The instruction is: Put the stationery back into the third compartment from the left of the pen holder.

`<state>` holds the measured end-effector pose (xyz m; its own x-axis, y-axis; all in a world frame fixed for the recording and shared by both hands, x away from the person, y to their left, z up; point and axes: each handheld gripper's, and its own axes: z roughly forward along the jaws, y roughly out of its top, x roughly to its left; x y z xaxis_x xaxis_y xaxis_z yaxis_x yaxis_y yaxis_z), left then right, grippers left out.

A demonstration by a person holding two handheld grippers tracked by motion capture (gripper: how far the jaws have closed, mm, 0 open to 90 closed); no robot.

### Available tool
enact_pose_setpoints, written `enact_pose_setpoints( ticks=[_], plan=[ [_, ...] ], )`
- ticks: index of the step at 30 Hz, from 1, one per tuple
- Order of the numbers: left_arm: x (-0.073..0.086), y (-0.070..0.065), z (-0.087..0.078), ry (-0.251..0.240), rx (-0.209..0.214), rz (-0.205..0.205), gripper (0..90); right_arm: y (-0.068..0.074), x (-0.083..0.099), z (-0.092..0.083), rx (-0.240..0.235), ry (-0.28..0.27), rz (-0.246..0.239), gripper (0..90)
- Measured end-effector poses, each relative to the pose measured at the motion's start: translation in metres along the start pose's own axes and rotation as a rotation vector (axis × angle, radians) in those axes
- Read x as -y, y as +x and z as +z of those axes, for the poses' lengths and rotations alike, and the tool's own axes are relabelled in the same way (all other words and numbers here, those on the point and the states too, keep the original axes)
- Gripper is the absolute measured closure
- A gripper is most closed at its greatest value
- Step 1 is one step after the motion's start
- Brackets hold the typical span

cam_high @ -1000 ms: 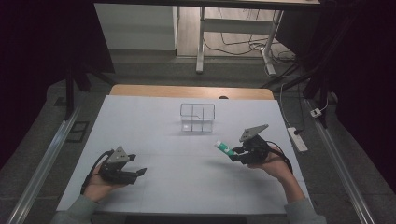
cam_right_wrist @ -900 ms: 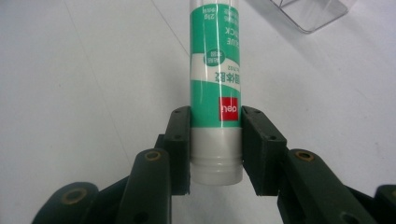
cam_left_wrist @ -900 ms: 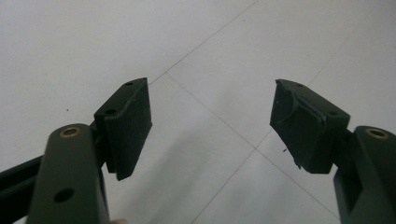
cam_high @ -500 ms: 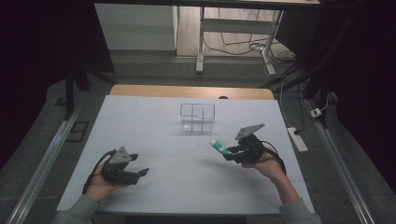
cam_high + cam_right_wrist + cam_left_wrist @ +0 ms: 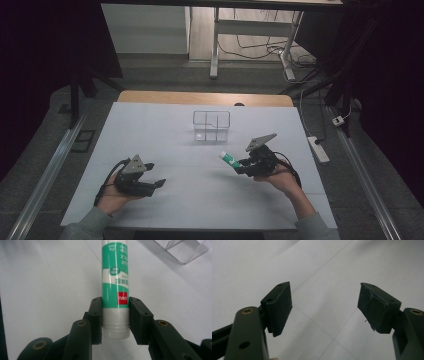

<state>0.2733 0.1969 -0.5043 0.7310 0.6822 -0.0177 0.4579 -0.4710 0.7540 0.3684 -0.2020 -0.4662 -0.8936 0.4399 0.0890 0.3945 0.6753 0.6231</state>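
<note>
At the near right part of the white desk (image 5: 165, 125), the right hand (image 5: 280, 176) comes up from the near edge with the forearm angled inward, wrist raised, and holds the right gripper (image 5: 242, 165) above the surface, aimed toward the left and slightly away from the person. Its jaws are clamped on a green-and-white glue stick (image 5: 230, 159): in the right gripper view the two pads press the stick (image 5: 115, 290) at its grey lower end on either side, with the green label and a small red logo just above the pads and the rest of the tube running straight out beyond them. In the high view the stick juts from the gripper toward the desk's middle, clear of the surface. A clear plastic organizer (image 5: 211, 126) with dividers stands toward the far edge near the centre, well apart from the stick; a corner of it (image 5: 180, 251) shows beyond the stick in the right gripper view. At the near left corner region, the left hand (image 5: 112, 195) lies low near the desk's near edge, holding the left gripper (image 5: 154, 175) pointed to the right; its jaws stand wide apart with nothing between them, only bare desk surface (image 5: 322, 277) beyond.
</note>
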Motion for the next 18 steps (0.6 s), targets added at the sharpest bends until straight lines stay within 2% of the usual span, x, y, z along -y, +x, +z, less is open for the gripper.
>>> enact_pose_setpoints(
  ticks=[7,18],
  plan=[
    [-0.016,-0.009,0.008,-0.002,-0.006,0.051,26.5,0.005,-0.004,0.006,-0.007,0.009,-0.005,64.5],
    [-0.031,-0.020,0.021,0.008,0.006,0.123,26.4,0.008,-0.009,0.017,-0.035,0.038,0.004,64.5]
  ],
)
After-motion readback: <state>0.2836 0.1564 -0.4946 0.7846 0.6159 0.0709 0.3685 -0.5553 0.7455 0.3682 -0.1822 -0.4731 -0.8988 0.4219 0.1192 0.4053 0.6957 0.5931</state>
